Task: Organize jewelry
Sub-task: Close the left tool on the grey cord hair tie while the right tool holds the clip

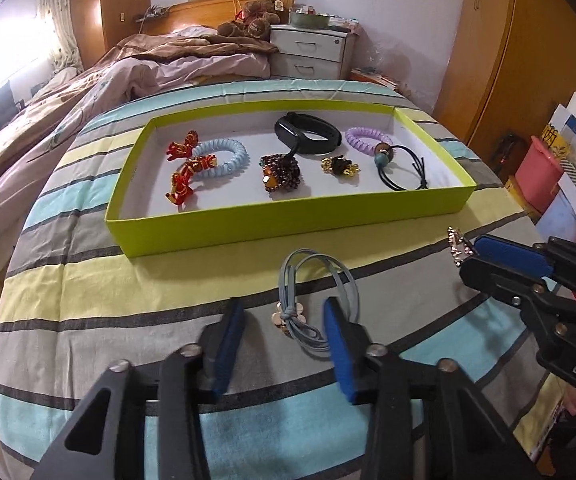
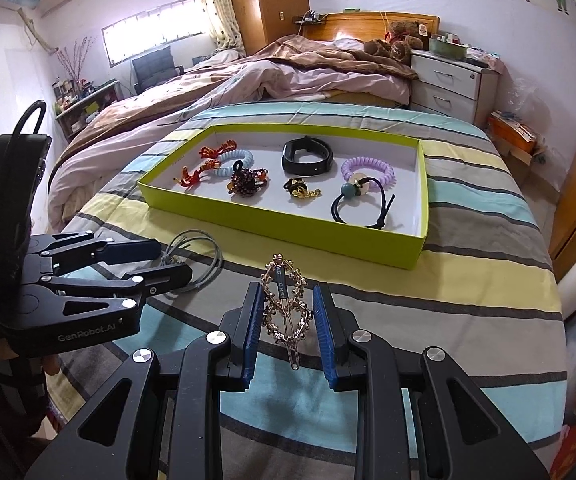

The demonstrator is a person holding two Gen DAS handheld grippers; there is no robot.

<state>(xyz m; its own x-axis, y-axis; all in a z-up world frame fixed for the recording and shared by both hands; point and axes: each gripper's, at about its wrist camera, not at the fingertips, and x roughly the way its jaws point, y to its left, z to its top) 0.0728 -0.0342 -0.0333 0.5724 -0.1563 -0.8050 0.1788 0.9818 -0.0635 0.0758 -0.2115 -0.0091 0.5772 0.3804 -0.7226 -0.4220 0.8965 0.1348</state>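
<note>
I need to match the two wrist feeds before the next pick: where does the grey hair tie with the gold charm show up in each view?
Left wrist view: the grey hair tie lies on the striped bedspread at lower centre, between the left tool's fingers.
Right wrist view: it sits at left of centre, partly behind the left tool.
Shared landmark: the yellow-green tray, just beyond it in both.

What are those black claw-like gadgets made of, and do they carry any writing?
Both are black, angular linkages joined by silver rivets, and each finger ends in a blue ribbed pad. The left gripper bears "GenRobot.AI" in pale letters on its body, with a black cable looping from the tall housing behind it. The right gripper shows white letters "DAS" on its side in the left wrist view.
</note>
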